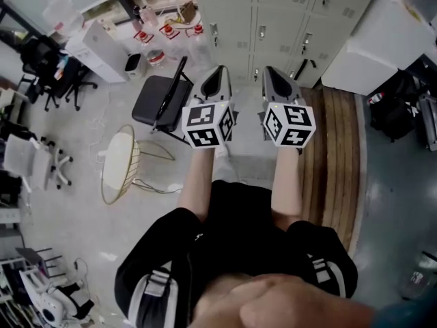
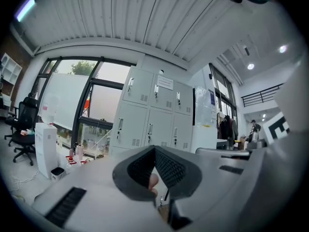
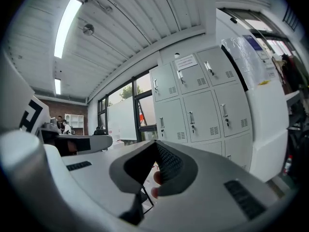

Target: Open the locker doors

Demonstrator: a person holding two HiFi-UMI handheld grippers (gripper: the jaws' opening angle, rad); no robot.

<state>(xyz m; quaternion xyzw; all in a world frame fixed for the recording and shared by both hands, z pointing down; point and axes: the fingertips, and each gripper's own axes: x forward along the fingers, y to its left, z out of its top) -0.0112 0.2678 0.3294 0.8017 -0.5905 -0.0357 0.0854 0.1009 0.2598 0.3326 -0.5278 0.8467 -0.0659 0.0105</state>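
A person stands on a pale floor, seen from above, holding a claw tool in each hand out in front at about the same height. The left gripper (image 1: 218, 70) and the right gripper (image 1: 273, 70) lie side by side, both level, both aimed away from the body toward the top of the head view.

The lockers (image 1: 273, 19) stand straight ahead of both claws, well apart from them, with open floor between. They form a pale block of doors in rows and columns, all of them closed. Each door carries a narrow handle (image 3: 191, 122) that stands upright (so its long side runs top to bottom, across the level claws). Neither hand looks clearly nearer; the left claw lines up with the left columns, the right claw with the right ones.

In each gripper view the two jaws meet at their tips, pressed together with nothing between them.

A dark chair (image 1: 160, 101) sits on the floor just left of the left claw's line. A white cabinet (image 1: 382, 39) stands against the right end of the lockers.

The task looks not yet begun: the next move probably calls for walking closer and parting the jaws before reaching a handle.
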